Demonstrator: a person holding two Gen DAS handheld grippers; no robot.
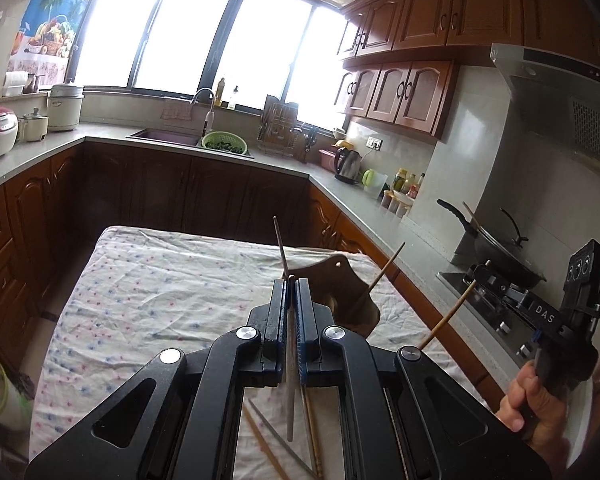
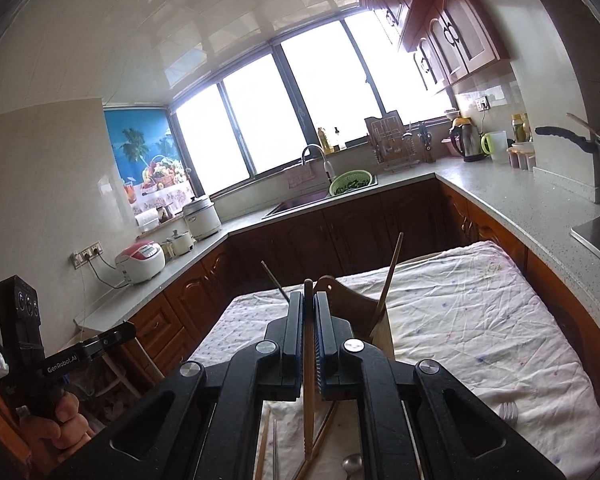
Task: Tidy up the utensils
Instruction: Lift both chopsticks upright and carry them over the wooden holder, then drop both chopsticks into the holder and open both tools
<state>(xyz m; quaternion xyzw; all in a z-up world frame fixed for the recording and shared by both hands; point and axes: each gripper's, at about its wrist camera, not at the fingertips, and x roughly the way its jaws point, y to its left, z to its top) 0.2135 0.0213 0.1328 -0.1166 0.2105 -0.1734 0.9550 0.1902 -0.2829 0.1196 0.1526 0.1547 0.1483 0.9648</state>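
A cloth-covered table (image 1: 148, 280) filled each lower frame, a wooden utensil holder (image 2: 356, 308) at centre. The left gripper (image 1: 291, 280) pinched a metal chopstick (image 1: 289, 380); the right gripper (image 2: 309, 298) pinched a wooden chopstick (image 2: 308, 380). Either thin stick could pivot and miss the holder. Only the right view showed a spoon (image 2: 351, 462) and fork (image 2: 510, 412).

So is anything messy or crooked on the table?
A bit. The tablecloth is wrinkled, and loose chopsticks lie crisscrossed near a spoon and fork. The one chopstick in the wooden holder leans sideways. Nothing looks spilled or broken.
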